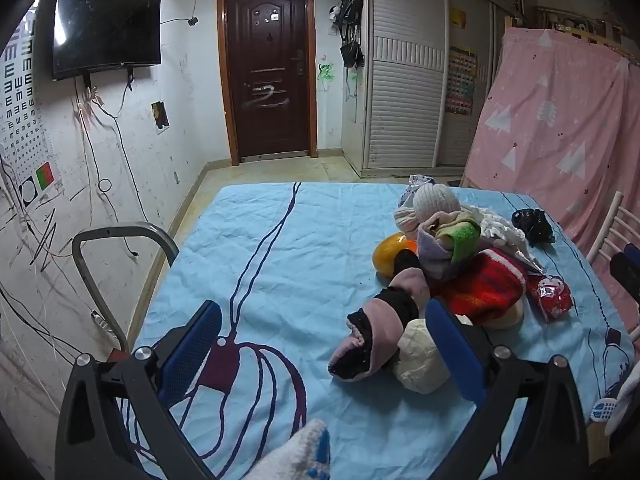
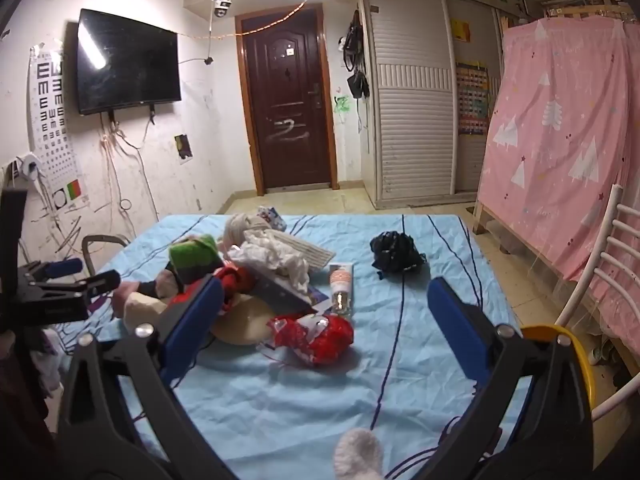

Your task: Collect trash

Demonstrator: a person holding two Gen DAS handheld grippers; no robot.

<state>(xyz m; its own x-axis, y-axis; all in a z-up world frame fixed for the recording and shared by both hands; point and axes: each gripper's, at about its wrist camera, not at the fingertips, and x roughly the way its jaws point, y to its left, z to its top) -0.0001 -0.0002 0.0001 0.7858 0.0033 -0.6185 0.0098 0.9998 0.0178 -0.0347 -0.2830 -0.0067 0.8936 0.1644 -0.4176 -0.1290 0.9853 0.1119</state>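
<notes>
A heap of socks and knitwear mixed with trash lies on the blue cloth-covered table [image 1: 280, 248]. The trash includes a red foil wrapper [image 2: 312, 336], a black plastic bag [image 2: 396, 252], crumpled white paper [image 2: 276, 256] and a small tube [image 2: 341, 284]. My right gripper [image 2: 326, 324] hovers open just short of the red wrapper, touching nothing. My left gripper [image 1: 324, 344] is open too, with a pink and black sock [image 1: 376, 332] and a cream ball [image 1: 420, 360] in front of its right finger. The red wrapper [image 1: 554, 294] and black bag [image 1: 534, 226] lie to its right.
A yellow bin rim [image 2: 576, 352] shows at the table's near right corner, beside a white chair [image 2: 600, 280]. A grey chair back [image 1: 120, 240] stands at the left edge. A pink curtain [image 2: 560, 140] hangs on the right. The left gripper [image 2: 86, 274] appears at the pile's left side.
</notes>
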